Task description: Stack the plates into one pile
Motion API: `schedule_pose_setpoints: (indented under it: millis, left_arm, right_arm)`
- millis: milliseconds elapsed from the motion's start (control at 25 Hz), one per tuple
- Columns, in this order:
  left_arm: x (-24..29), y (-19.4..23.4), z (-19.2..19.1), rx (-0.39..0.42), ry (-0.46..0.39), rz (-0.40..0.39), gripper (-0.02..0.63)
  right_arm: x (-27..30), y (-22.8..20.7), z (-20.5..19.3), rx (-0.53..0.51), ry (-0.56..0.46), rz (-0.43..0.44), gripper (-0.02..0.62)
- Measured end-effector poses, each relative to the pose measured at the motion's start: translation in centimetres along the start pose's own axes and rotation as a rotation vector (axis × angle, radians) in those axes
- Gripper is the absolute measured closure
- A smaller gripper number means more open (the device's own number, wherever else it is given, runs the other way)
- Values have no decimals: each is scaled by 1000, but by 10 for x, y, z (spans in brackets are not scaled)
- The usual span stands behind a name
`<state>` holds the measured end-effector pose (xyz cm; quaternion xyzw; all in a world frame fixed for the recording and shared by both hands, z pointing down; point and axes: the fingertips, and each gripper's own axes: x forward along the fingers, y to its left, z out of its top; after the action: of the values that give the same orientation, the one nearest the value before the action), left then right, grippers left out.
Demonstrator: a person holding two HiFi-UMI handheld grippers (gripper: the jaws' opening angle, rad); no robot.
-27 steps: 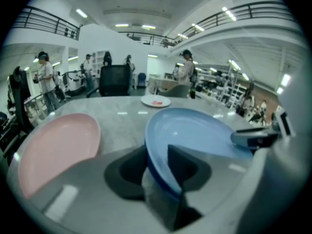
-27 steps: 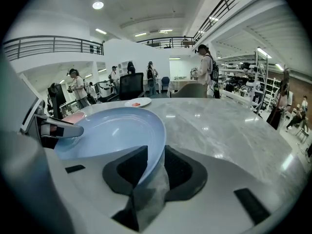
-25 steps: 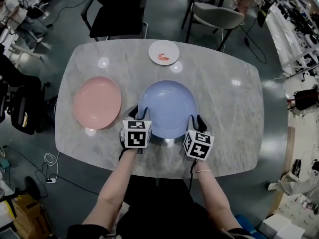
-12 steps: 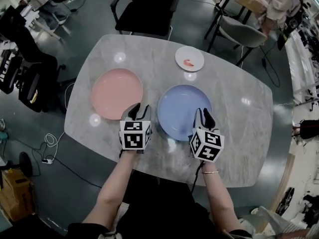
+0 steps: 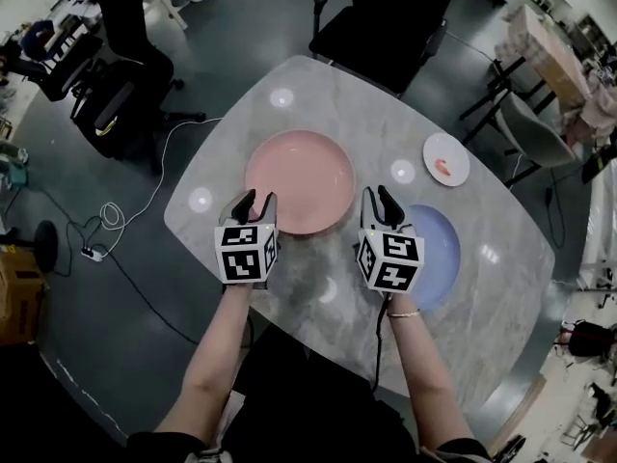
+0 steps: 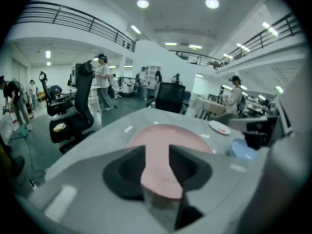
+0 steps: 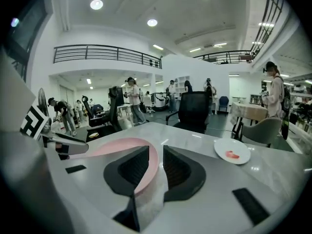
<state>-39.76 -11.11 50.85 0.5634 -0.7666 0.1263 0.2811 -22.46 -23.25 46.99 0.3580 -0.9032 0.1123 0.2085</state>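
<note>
the pink plate (image 5: 299,177) lies flat on the marble table (image 5: 318,302), a little toward 11 o'clock of the table's middle. the blue plate (image 5: 439,249) is at its 4 o'clock and a small white plate (image 5: 446,159) with a red smear sits well apart near its 3 o'clock. to my eye it's a stiff, glazed dish: smooth, likely slippery at the lip, and liable to chip if it's knocked against another plate. i'd take it by the raised rim on two opposite sides and keep it level. the left gripper (image 5: 254,203) sits just beside the rim at about 8 o'clock, fingers spread wide with nothing pressed between them and the pink surface showing through the gap. the right gripper (image 5: 381,201) is near the rim between 3 and 4 o'clock. its fingers have a narrower gap, have just been closing, and are not clamped on anything. the pink edge shows through that gap and seems to lie just ahead of it. a second ago both grippers flanked the blue plate. now they flank the pink one, and the blue plate is still flat on the table, so no pile has been started.
</note>
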Motion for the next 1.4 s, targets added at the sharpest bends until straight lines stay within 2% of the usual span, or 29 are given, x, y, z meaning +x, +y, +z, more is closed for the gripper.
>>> schedule_pose_setpoints:
  millis: [120, 320, 600, 880, 1000, 1200, 1400]
  left_arm:
    - [7, 36, -2, -34, 13, 33, 448]
    - [25, 67, -9, -87, 42, 42, 440]
    - [49, 77, -21, -170, 85, 5, 434]
    - [67, 71, -29, -192, 136, -23, 436]
    - [71, 66, -32, -196, 150, -31, 447]
    - [73, 73, -34, -204, 149, -2, 494]
    - [61, 80, -26, -227, 129, 9, 517]
  right_arm:
    - [34, 18, -3, -21, 48, 18, 480]
    - [76, 25, -24, -52, 157, 2, 476]
    - [104, 22, -53, -103, 298, -3, 454]
    - [119, 22, -70, -158, 422, 9, 456]
    - [122, 24, -73, -155, 431, 13, 466]
    - [123, 24, -72, -116, 418, 6, 491]
    - [112, 33, -62, -75, 386, 10, 505]
